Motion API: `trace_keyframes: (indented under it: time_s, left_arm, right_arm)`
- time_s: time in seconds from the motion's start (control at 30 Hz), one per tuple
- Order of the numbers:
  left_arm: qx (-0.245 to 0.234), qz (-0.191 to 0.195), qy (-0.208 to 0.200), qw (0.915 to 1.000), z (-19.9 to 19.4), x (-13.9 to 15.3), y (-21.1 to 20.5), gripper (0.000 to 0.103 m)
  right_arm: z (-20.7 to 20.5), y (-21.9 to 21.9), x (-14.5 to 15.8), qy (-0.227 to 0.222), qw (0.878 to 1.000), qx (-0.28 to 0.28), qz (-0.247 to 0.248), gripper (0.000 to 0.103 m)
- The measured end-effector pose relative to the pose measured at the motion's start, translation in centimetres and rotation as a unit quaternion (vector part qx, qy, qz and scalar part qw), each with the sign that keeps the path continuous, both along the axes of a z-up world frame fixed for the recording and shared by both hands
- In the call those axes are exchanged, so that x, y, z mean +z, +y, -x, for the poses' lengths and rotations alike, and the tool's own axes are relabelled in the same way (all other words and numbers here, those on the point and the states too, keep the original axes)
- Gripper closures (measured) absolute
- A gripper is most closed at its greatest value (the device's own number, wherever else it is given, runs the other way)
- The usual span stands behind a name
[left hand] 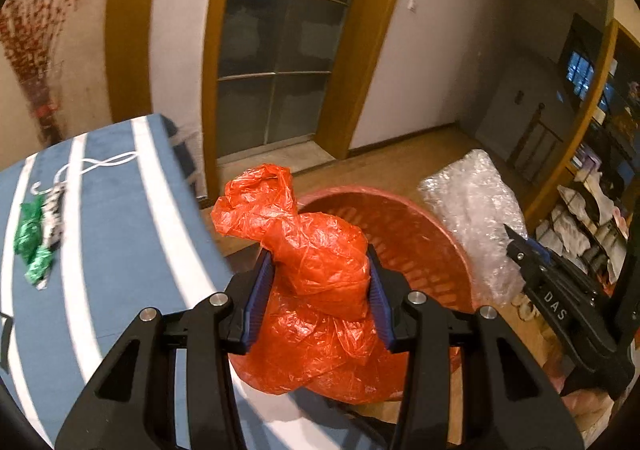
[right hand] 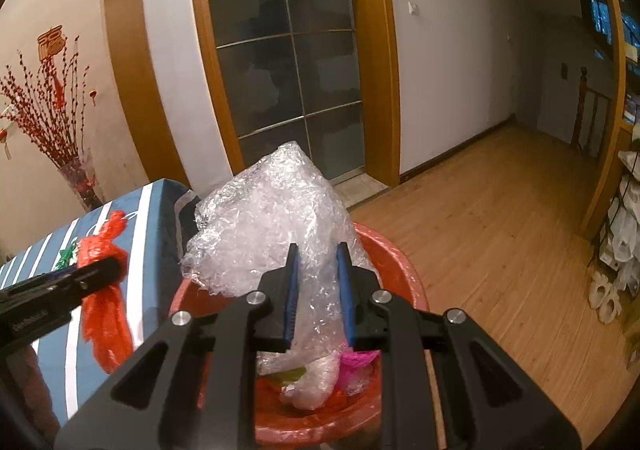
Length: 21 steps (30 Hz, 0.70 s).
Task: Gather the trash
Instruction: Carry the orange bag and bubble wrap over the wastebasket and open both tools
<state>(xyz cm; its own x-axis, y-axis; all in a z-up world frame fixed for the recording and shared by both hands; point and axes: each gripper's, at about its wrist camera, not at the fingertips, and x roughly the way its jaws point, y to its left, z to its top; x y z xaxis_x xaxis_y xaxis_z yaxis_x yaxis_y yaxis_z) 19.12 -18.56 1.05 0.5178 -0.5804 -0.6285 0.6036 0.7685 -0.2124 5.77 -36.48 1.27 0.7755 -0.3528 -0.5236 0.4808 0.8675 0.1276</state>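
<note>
My left gripper (left hand: 320, 274) is shut on a crumpled orange plastic bag (left hand: 316, 262), held at the table's right edge beside the red basket (left hand: 432, 242). My right gripper (right hand: 318, 266) is shut on a wad of clear bubble wrap (right hand: 264, 222) held over the same red basket (right hand: 404, 270). The basket holds pink, green and clear scraps (right hand: 320, 378). The bubble wrap (left hand: 472, 206) and right gripper also show in the left wrist view, and the orange bag (right hand: 105, 290) in the right wrist view.
A blue table with white stripes (left hand: 112, 218) carries a green foil wrapper (left hand: 34, 238) and a white cord (left hand: 96, 164). Wooden floor (right hand: 500, 234) lies right of the basket. A glass door (right hand: 288, 50), a vase of red branches (right hand: 78, 174) and cluttered shelves (left hand: 592, 210) stand around.
</note>
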Motion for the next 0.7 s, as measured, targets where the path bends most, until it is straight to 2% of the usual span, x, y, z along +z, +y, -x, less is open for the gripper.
trace_keyframes:
  time_s: [0.27,0.7]
  left_arm:
    - [-0.020,-0.013,-0.003,0.9997,0.1,-0.9,-3.0,0.059]
    - [-0.043,-0.030,-0.005,0.9986,0.4,-1.9,-5.2,0.058]
  right_arm:
    - [0.2,-1.4,-1.0,0.001,1.000,-0.012,-0.014,0.084]
    - [-0.2,-2.7,-1.5,-0.006,0.999,-0.015,-0.034,0.084]
